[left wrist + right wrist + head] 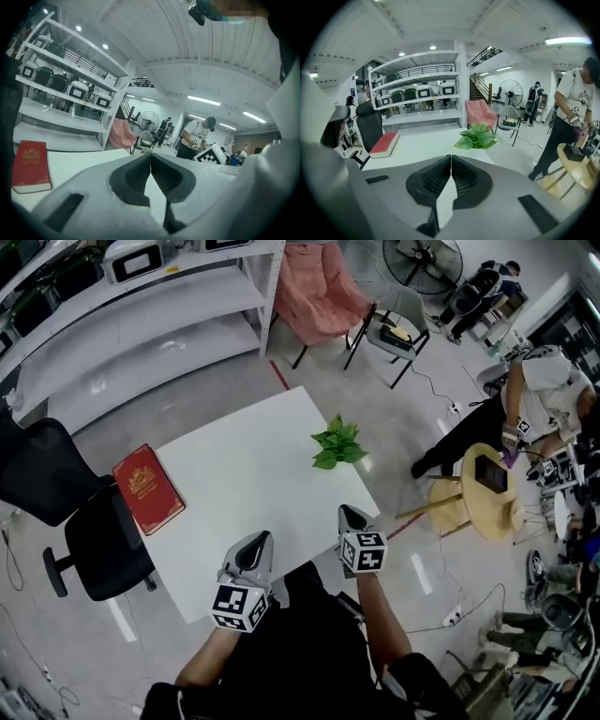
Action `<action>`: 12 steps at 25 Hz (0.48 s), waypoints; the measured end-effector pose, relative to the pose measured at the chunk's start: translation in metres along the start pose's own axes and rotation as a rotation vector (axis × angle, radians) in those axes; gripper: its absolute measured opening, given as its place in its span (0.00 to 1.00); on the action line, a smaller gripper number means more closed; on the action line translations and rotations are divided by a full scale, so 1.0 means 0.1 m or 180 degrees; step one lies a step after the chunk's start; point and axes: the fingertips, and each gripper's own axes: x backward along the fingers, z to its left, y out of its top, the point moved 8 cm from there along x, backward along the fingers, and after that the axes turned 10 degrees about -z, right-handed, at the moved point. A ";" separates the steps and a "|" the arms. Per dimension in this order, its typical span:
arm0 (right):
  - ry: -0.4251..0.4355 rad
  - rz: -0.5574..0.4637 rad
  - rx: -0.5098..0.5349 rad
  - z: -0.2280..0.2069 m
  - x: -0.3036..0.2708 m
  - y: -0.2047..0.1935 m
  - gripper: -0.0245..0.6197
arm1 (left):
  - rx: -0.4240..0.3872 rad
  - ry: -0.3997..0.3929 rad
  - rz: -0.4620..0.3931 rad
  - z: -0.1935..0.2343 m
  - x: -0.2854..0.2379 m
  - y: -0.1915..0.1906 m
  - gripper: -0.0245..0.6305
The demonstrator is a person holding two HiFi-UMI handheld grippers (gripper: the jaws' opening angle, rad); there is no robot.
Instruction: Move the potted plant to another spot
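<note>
Left gripper (pixel 254 544), right gripper (pixel 350 517) both closed, empty. Potted plant (pixel 337 443) ahead of right gripper, well apart, on table (pixel 234 488). Open right first, reach low under leaves, keep upright.

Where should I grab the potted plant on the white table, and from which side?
Probably low down, on the pot under the leaves, not the foliage, which would bend. The pot itself is hidden. Come in level from the near side with the right claw, opened first; the plant stands almost straight ahead of it near the table's right edge.
</note>
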 end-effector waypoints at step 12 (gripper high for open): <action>-0.0285 -0.0420 -0.0262 0.11 0.82 0.01 0.06 | -0.0242 -0.0212 -0.0006 -0.40 0.08 0.00 0.07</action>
